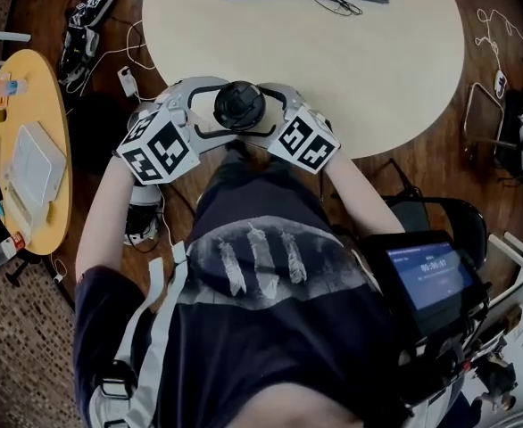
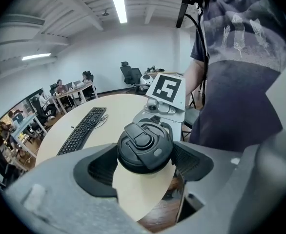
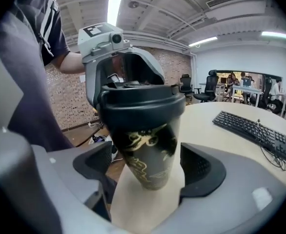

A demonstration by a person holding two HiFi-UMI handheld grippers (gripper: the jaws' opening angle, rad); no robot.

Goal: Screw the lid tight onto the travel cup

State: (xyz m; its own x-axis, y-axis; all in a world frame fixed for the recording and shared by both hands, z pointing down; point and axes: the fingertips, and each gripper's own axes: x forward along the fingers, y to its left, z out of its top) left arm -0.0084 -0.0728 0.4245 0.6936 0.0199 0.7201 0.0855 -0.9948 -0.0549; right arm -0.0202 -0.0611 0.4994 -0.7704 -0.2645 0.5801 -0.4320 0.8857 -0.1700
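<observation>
light: ceiling strips (image 2: 118,7), even | head view: dim | gripper views: fisheye, dark corners

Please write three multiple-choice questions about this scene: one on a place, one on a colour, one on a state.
1. Where does the cup stand?
A. at the table's near edge
B. beside the keyboard
C. at the table's middle

2. What colour is the lid?
A. white
B. black
C. red

3. How do the right gripper's jaws stand?
A. shut on the cup
B. apart, with the cup between them
C. shut, with nothing between them

Answers:
1 A: the head view shows it at the table edge, close to the person.
2 B: both gripper views show a black lid.
3 B: the right gripper view shows a gap on each side of the cup.
</observation>
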